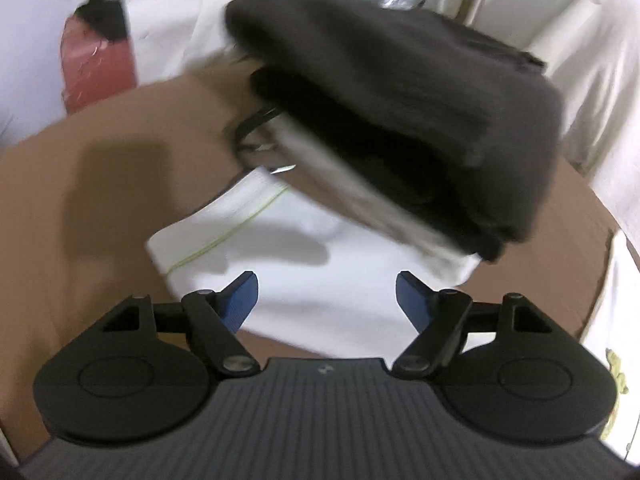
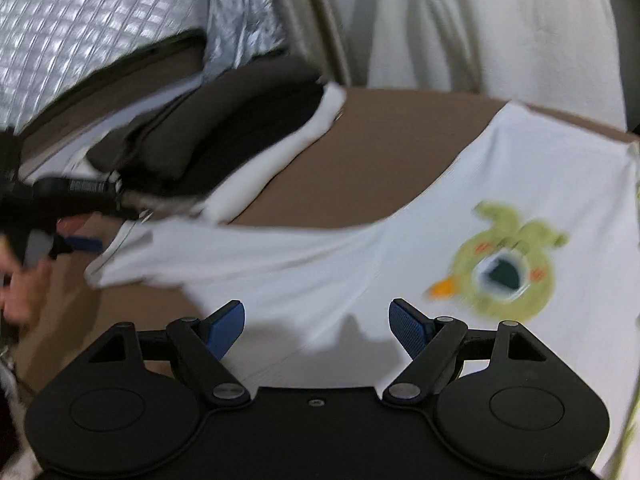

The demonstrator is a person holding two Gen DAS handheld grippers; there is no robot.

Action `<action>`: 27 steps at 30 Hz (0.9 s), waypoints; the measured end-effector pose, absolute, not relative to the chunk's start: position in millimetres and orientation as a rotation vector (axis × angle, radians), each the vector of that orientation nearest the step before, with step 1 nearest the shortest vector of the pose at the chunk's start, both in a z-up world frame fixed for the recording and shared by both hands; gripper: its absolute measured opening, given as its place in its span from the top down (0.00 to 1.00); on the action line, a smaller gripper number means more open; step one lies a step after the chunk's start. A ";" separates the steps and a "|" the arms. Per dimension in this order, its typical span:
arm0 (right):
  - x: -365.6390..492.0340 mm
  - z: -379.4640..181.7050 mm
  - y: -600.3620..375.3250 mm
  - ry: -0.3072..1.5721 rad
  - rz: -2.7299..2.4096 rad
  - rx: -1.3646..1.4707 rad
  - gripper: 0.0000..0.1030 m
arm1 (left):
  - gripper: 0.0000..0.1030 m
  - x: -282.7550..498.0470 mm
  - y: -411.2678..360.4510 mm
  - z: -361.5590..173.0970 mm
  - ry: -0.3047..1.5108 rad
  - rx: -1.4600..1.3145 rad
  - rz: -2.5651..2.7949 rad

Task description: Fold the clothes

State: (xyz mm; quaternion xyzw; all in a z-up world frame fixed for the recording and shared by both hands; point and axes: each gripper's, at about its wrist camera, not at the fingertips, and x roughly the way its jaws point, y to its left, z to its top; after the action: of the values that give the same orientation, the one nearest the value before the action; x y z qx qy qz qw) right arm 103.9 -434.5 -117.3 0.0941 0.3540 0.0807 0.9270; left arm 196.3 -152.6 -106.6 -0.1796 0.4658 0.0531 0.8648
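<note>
A white T-shirt (image 2: pixel 460 216) with a green cartoon print (image 2: pixel 508 264) lies spread on the brown table (image 2: pixel 380 148). One sleeve (image 2: pixel 224 256) stretches left. My right gripper (image 2: pixel 318 320) hovers open just above the shirt's near edge, nothing between its blue pads. In the left wrist view my left gripper (image 1: pixel 326 292) is open over white cloth (image 1: pixel 280 256) with a thin green line. It also shows at the sleeve's end, as the left gripper (image 2: pixel 68 224) held by a hand (image 2: pixel 20 292).
A stack of folded dark and white clothes (image 1: pixel 400 120) (image 2: pixel 224 140) sits on the table behind the sleeve. A red bag (image 1: pixel 96 64) and cream-draped furniture (image 1: pixel 592 88) stand beyond the table. A silver quilted cover (image 2: pixel 80 28) lies at the back left.
</note>
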 end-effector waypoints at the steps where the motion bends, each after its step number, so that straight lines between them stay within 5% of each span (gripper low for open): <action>1: 100.0 -117.8 -426.5 0.726 0.176 0.173 0.19 | 0.25 194.9 -138.5 -110.8 0.986 -0.420 0.127; 9: 61.4 -141.1 -372.3 0.739 0.209 -0.007 0.19 | 0.21 184.2 -89.4 -142.9 1.055 -0.675 0.209; 13: 63.0 -164.4 -382.7 0.804 0.216 0.065 0.19 | 0.00 199.4 -87.8 -150.3 1.040 -0.578 0.243; 17: 64.5 -160.0 -399.7 0.769 0.175 0.132 0.19 | 0.01 217.4 -100.1 -150.6 0.986 -0.426 0.273; 18: 66.2 -157.7 -403.8 0.761 0.164 0.146 0.19 | 0.05 221.9 -107.3 -152.0 0.974 -0.369 0.273; 19: 68.3 -156.8 -406.6 0.761 0.156 0.150 0.19 | 0.20 225.3 -115.0 -152.6 0.963 -0.309 0.271; 21: 72.9 -163.6 -410.8 0.796 0.149 0.167 0.19 | 0.59 225.8 -131.4 -147.8 0.952 -0.201 0.245; 22: 74.7 -168.7 -412.2 0.819 0.150 0.180 0.18 | 0.94 224.4 -132.9 -143.4 0.945 -0.228 0.209; 27: 67.5 -181.2 -409.1 0.815 0.220 0.252 0.04 | 0.95 201.8 -128.6 -120.4 0.820 -0.284 0.219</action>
State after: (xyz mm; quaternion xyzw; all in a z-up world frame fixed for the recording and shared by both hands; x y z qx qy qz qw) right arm 67.5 -409.1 -181.2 0.1221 0.3944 0.1064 0.9046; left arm 201.8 -128.6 -120.4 -0.1371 0.3965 0.1059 0.9015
